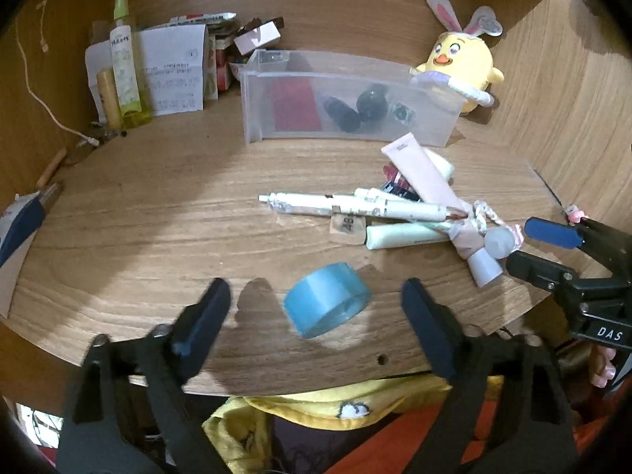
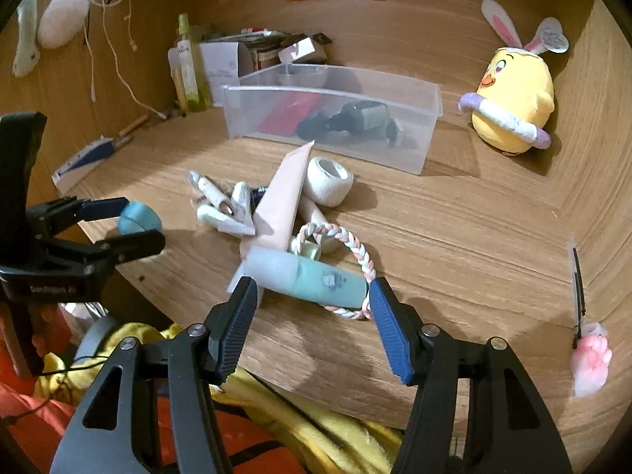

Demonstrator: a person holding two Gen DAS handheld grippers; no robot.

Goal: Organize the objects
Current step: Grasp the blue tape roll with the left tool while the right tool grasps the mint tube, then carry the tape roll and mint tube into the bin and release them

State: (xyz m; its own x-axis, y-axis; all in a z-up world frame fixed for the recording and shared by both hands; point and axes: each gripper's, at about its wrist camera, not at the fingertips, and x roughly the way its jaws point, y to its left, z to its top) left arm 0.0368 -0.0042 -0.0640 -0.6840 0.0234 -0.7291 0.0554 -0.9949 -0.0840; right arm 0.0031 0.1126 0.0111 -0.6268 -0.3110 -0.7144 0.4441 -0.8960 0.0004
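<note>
A blue tape roll (image 1: 328, 303) lies on the wooden desk between the open fingers of my left gripper (image 1: 316, 304); it also shows in the right wrist view (image 2: 139, 218). A pile of tubes and pens (image 1: 395, 205) lies at mid-right. My right gripper (image 2: 312, 296) is open with its fingers either side of a mint-green tube (image 2: 308, 276) lying over a braided loop (image 2: 355, 245). A pink tube (image 2: 282, 201) and a white bandage roll (image 2: 330, 175) lie behind it. A clear plastic bin (image 1: 347, 98) with dark bottles and a red item stands at the back.
A yellow chick plush (image 1: 462, 63) sits at the back right. Bottles (image 1: 124, 63) and papers stand at the back left. A pink paw item with a clip (image 2: 588, 359) lies at the right. The desk's front edge is just under both grippers.
</note>
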